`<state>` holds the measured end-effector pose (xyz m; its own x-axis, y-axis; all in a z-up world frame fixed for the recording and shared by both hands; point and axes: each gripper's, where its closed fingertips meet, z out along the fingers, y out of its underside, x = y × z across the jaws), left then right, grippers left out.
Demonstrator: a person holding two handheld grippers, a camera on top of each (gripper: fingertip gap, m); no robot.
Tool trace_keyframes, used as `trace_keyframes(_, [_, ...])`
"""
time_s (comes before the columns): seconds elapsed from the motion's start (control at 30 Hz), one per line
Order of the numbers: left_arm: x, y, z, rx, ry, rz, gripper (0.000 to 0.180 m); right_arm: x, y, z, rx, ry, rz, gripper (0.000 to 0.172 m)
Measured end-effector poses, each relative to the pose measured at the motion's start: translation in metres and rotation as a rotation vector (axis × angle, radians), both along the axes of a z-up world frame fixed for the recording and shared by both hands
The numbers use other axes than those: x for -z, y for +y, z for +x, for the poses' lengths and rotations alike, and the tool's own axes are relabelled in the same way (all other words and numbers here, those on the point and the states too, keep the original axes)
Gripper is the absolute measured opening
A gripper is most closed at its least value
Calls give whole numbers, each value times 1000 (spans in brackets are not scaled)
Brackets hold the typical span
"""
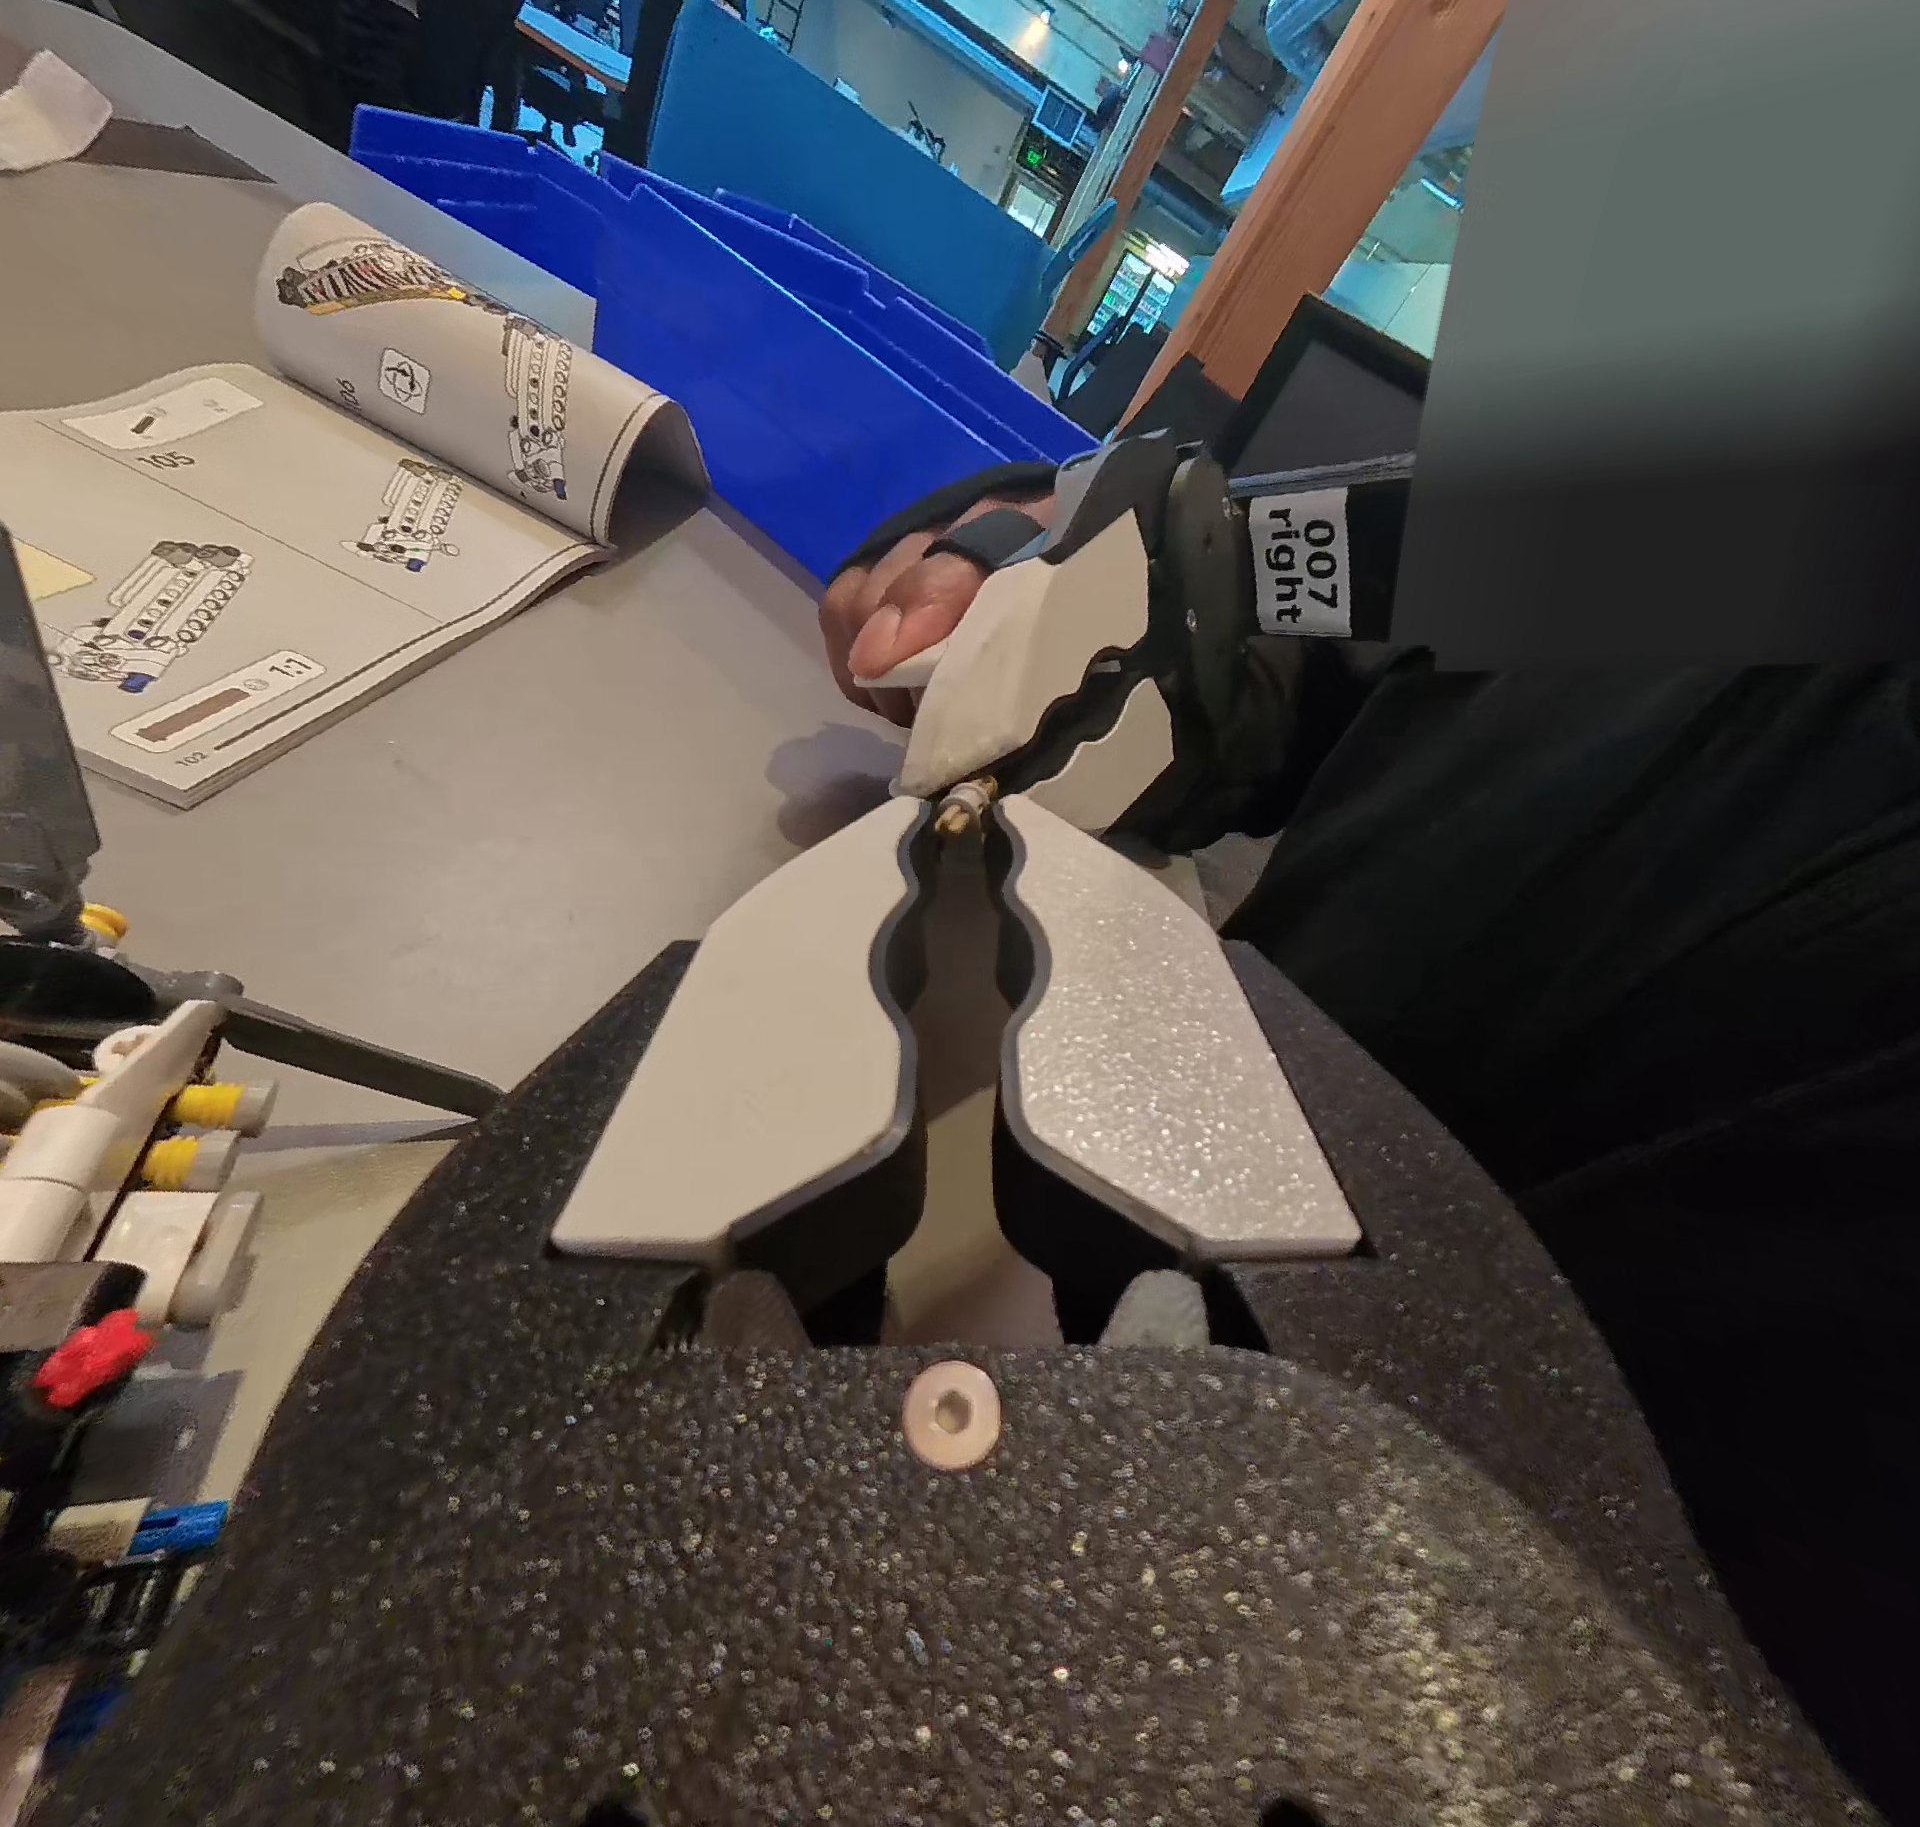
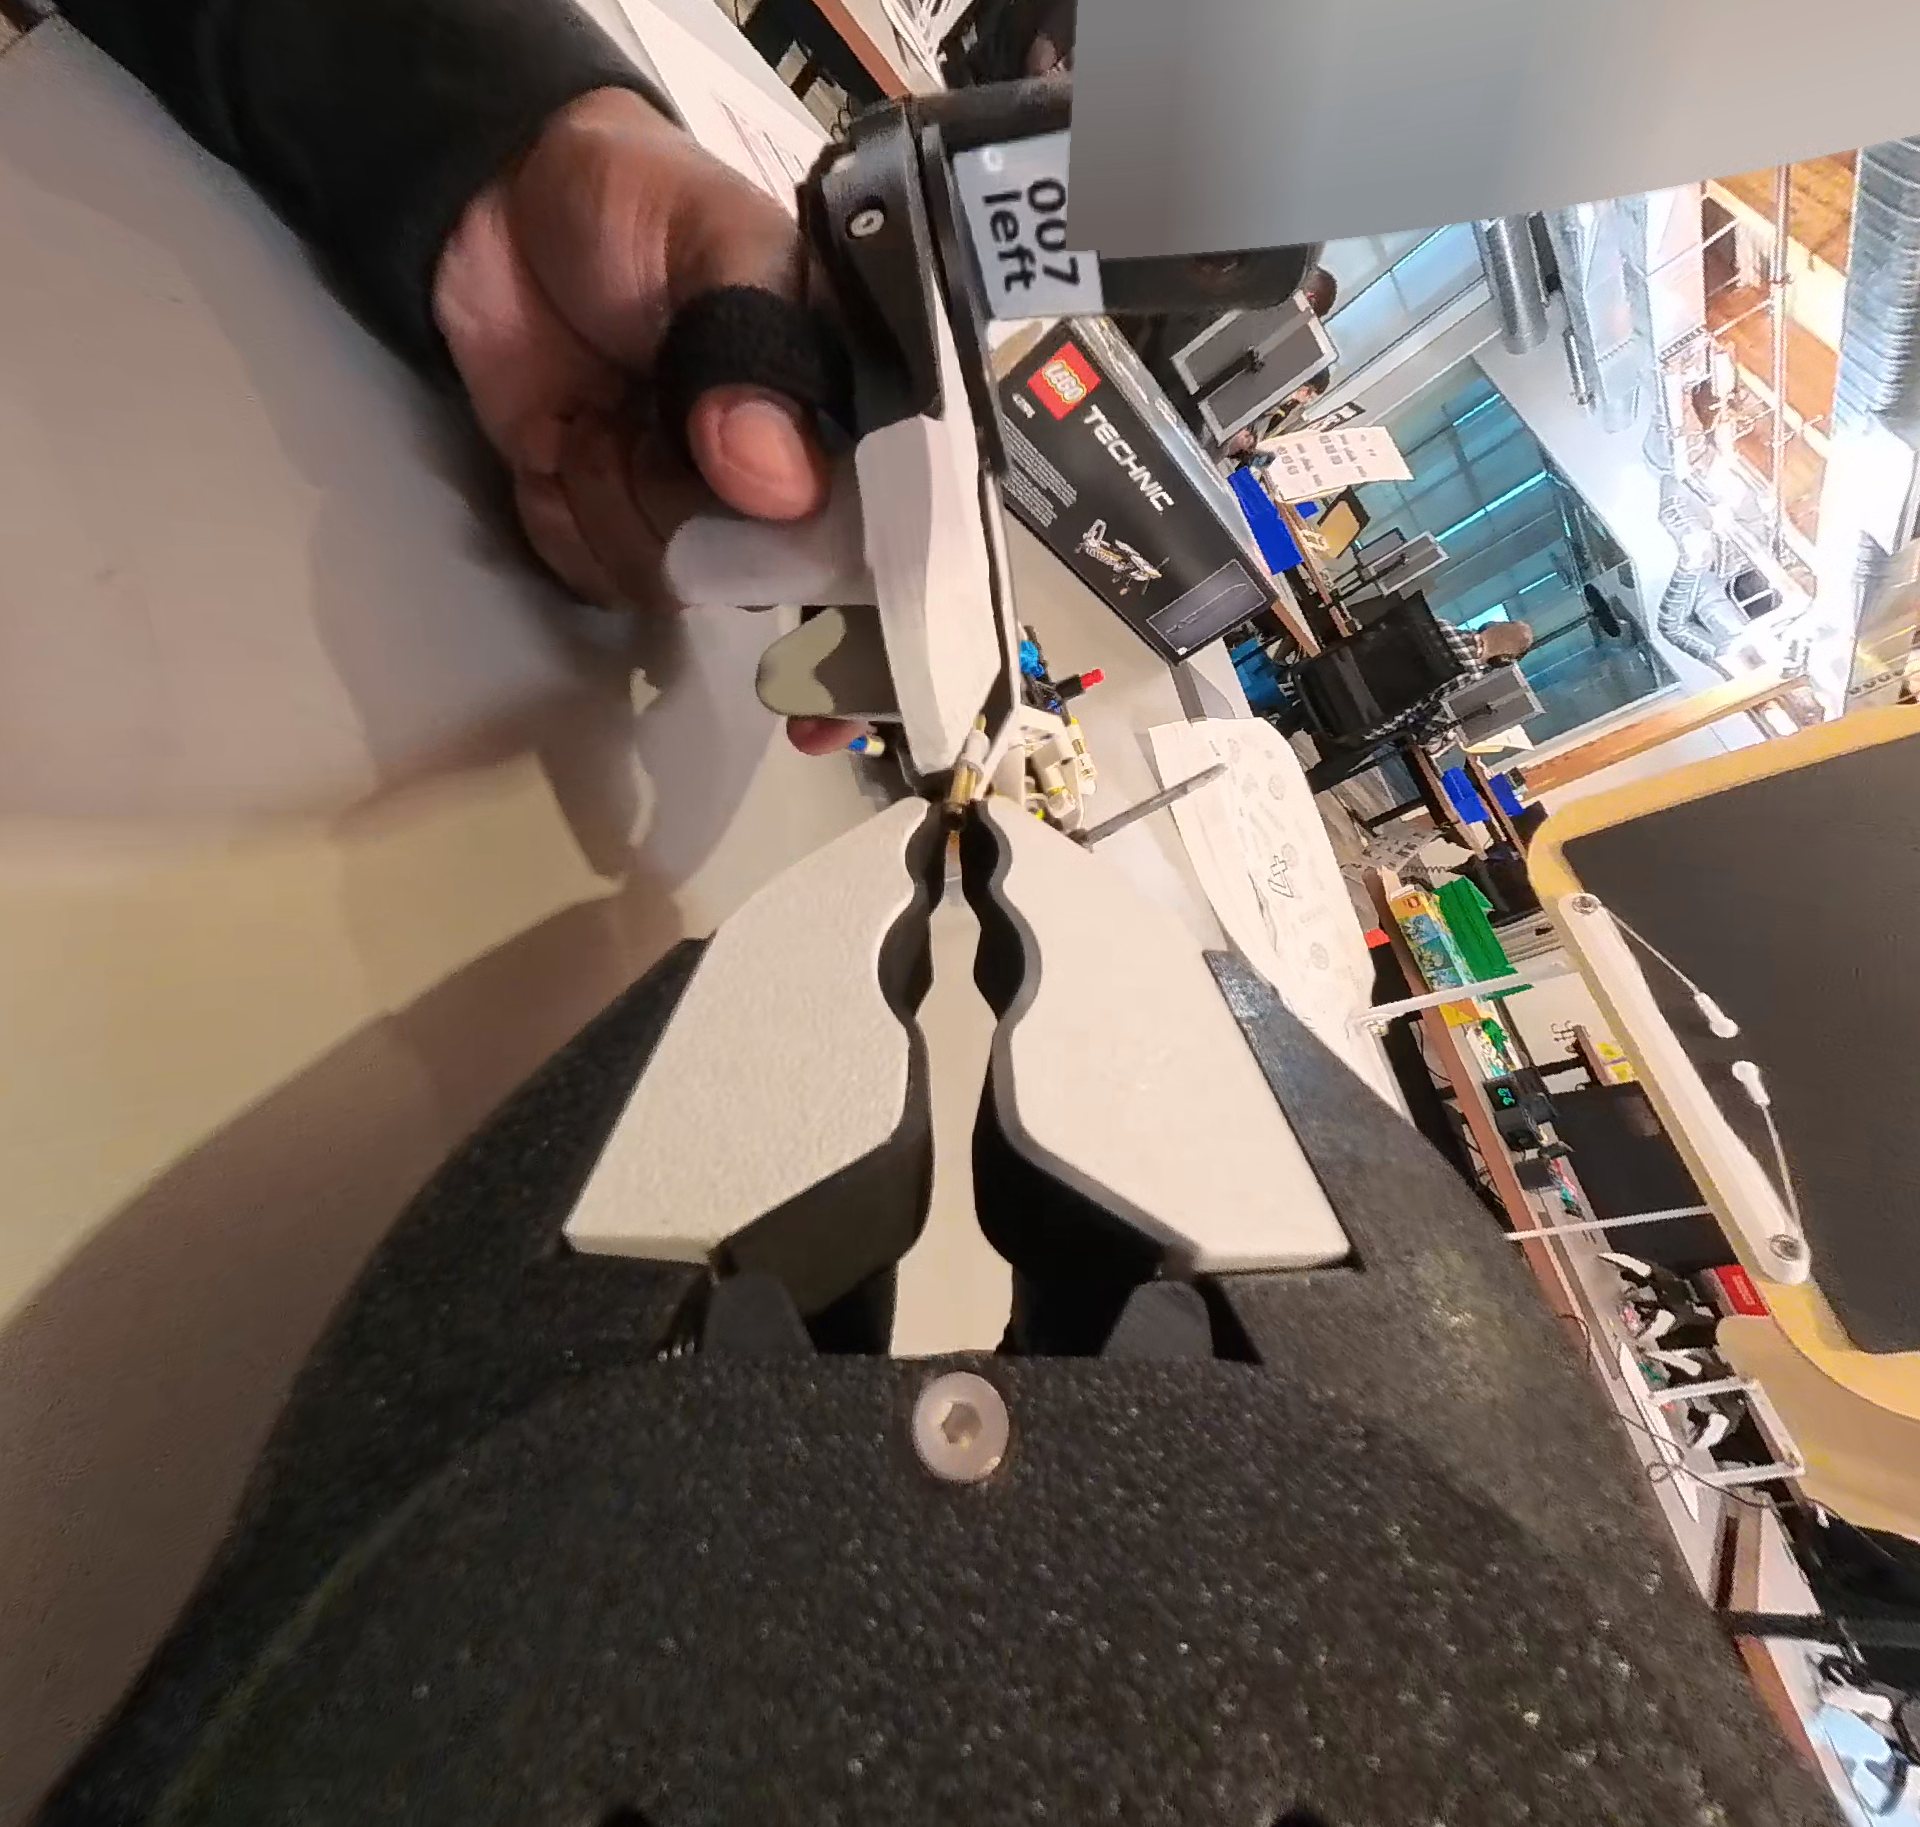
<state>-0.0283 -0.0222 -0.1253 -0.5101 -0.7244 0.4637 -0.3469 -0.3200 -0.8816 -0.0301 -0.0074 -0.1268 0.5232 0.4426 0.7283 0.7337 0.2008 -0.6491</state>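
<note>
- The left gripper (image 1: 958,813) and right gripper (image 2: 951,821) meet tip to tip at frame centre, both clamped on one tiny tan-and-grey pin (image 1: 964,803), each taking an end.
- The pin is short, smooth and round, so I judge that it could twist or pop out if either gripper tilts or eases.
- Once dropped, it could roll across the smooth grey table (image 1: 499,842).
- At upper left, the booklet (image 1: 343,489) is matte paper with a curled page; behind it stand glossy blue bins (image 1: 790,323).
- At lower left sits a knobbly plastic brick model (image 1: 125,1185).
</note>
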Motion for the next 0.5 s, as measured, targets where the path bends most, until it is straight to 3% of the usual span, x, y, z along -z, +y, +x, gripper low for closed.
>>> trace_keyframes(0.5, [1,-7,-5,44,-12,12,10,3,-11,-2,-19,75,-4,3])
